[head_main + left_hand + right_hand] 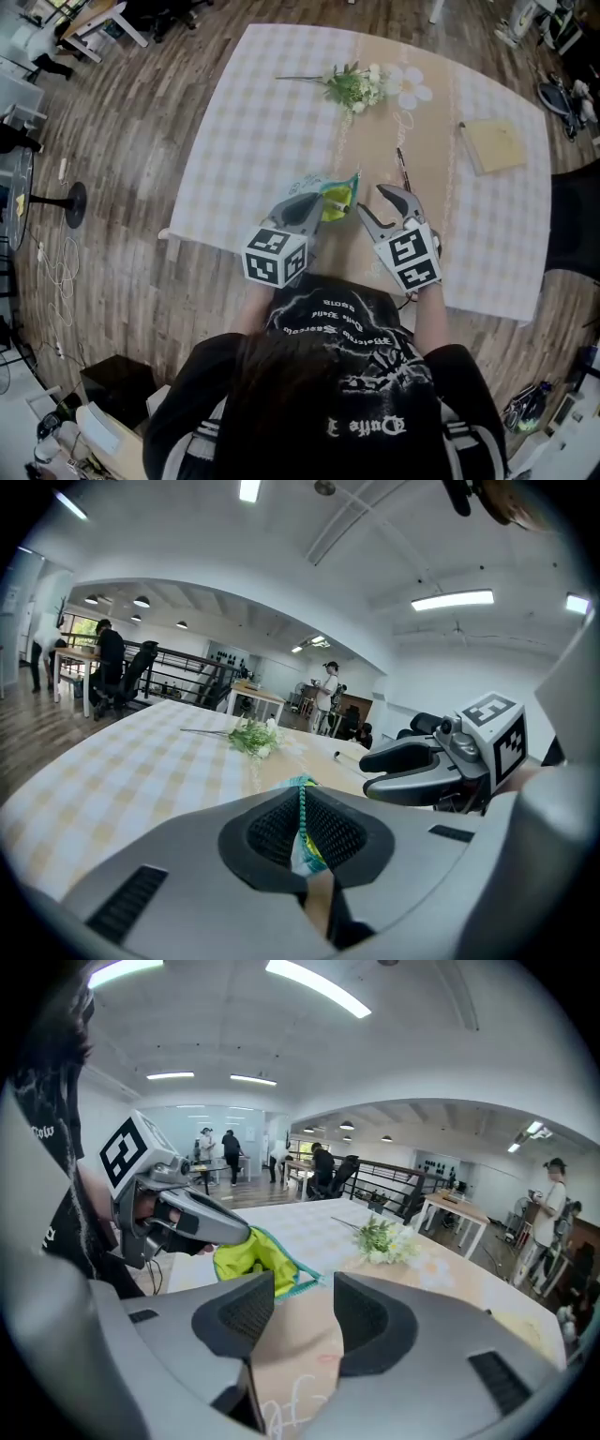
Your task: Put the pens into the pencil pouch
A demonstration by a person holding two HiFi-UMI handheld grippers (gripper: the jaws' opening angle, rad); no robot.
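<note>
At the near edge of the table (246, 141), on the left, the left gripper (314, 208) was clenched on the pencil pouch (336, 195), its pads pinching the teal zipper edge. From the right gripper view the pouch's mouth gaped toward the right hand, showing a lime lining. No pen could be made out inside, though the depth of it was hidden.

Just right of the pouch, the right gripper (372, 200) hung with its jaws apart and nothing between them, only bare tablecloth behind the gap. It sat close to the pouch's mouth without touching it.

Beyond that gripper, 1 dark pen (403, 169) lay on the beige strip of the cloth, near the open jaws but apart from them. Further back rested a spray of flowers (356, 86), and well to the right a yellow pad (494, 145).

By my reading the task was not finished. The pouch was held ready and open, yet at least 1 pen remained outside it. Picking up that pen and slipping it into the mouth looked like the work left. Whether any pens were already inside, I could not tell.
</note>
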